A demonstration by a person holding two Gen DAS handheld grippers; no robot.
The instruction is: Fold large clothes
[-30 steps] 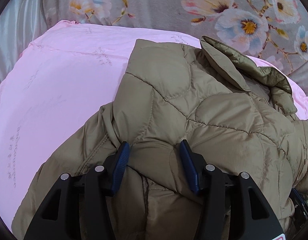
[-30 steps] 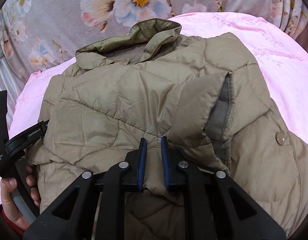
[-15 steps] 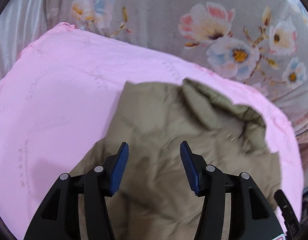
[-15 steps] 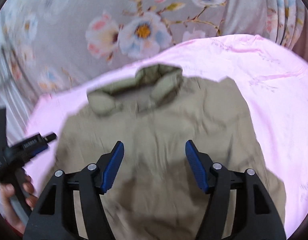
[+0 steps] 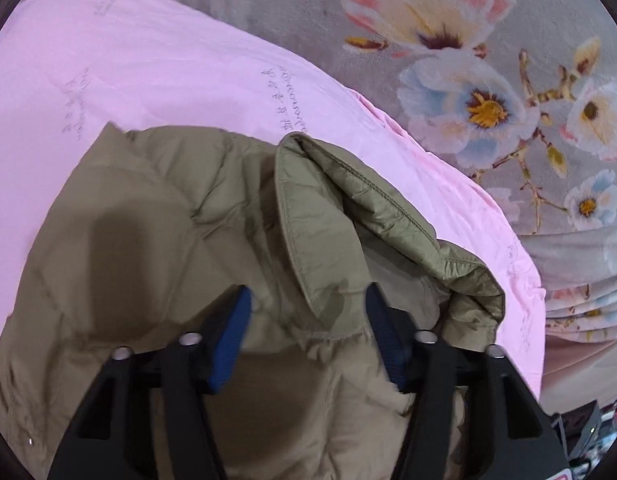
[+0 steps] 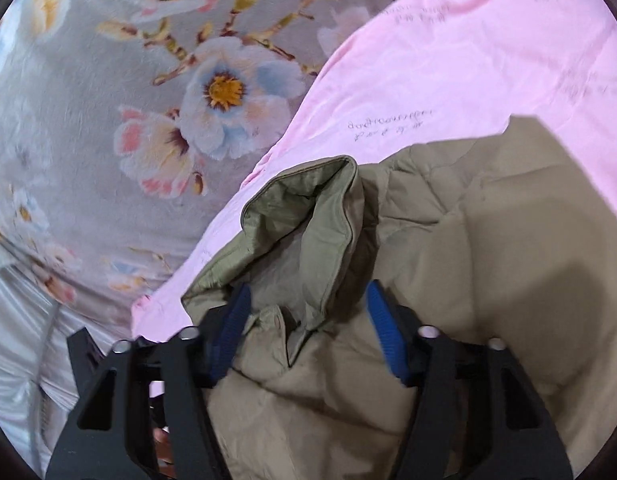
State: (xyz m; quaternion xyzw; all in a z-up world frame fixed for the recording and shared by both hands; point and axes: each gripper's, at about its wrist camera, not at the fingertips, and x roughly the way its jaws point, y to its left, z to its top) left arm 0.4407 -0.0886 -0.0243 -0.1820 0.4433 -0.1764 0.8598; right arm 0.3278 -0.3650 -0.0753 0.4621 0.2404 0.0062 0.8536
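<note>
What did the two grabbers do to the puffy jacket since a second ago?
Both let go. The right gripper was pinching a fold of the jacket; the left gripper was over a fold too. Now both are up at the collar, jaws closing with collar fabric between them but not clamped. The jacket still lies on the pink sheet.

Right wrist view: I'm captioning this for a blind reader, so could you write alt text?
A khaki quilted jacket lies on a pink sheet, its collar standing up. The right gripper is above the collar, jaws closing, pads not yet gripping fabric. A grey floral cloth lies beyond.
</note>
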